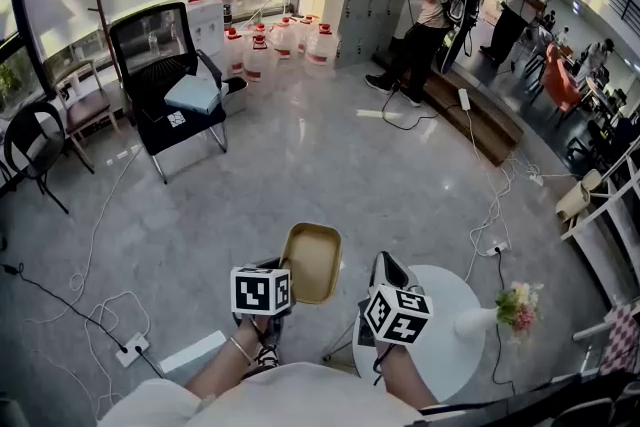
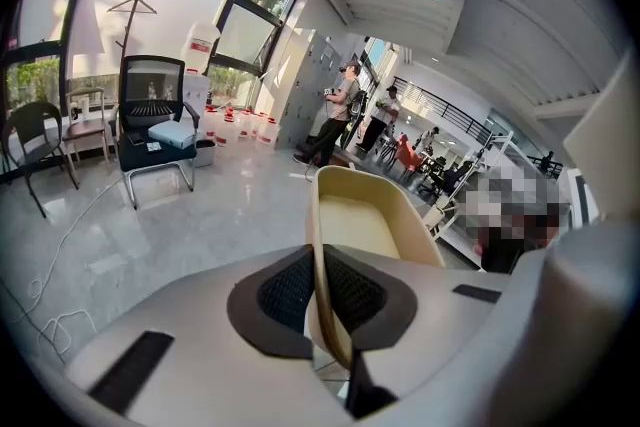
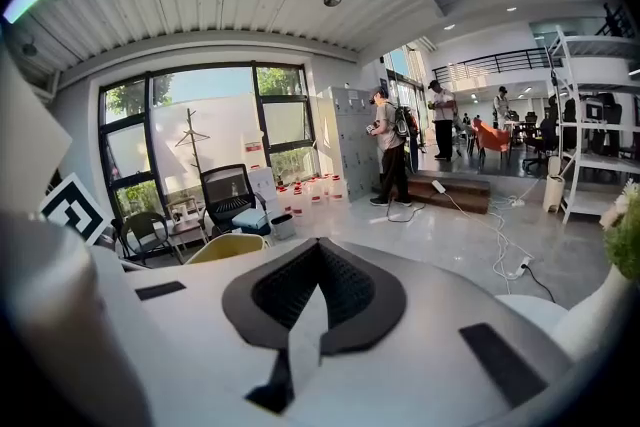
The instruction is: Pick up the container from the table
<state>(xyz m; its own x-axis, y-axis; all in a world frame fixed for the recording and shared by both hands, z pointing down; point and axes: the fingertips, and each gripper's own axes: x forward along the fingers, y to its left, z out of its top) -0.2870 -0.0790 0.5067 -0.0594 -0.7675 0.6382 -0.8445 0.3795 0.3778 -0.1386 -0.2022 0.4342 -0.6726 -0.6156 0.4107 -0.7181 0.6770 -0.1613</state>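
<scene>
**A:** Head view: left gripper [image 1: 278, 271] has the container [image 1: 312, 262] up off the table [image 1: 455, 345], over the floor just left of it. Right gripper [image 1: 387, 270] sits by the table's left edge. Only this view shows both grippers, plus the vase [image 1: 478, 321] with flowers [image 1: 518, 305] on the table.

**B:** Contents?

**A:** Empty. Tan inside, open side up. Long axis runs away from the person.

**B:** Left gripper view?

**A:** Pads clamped on one side wall, which sits edge-on between them. Only this view shows the grip itself. The body extends ahead along the jaws, with the basin to the right of the pinched wall.

**B:** Right gripper view?

**A:** Jaws pressed together, nothing between them. The container's rim peeks out at left, flowers at the right edge.
</scene>
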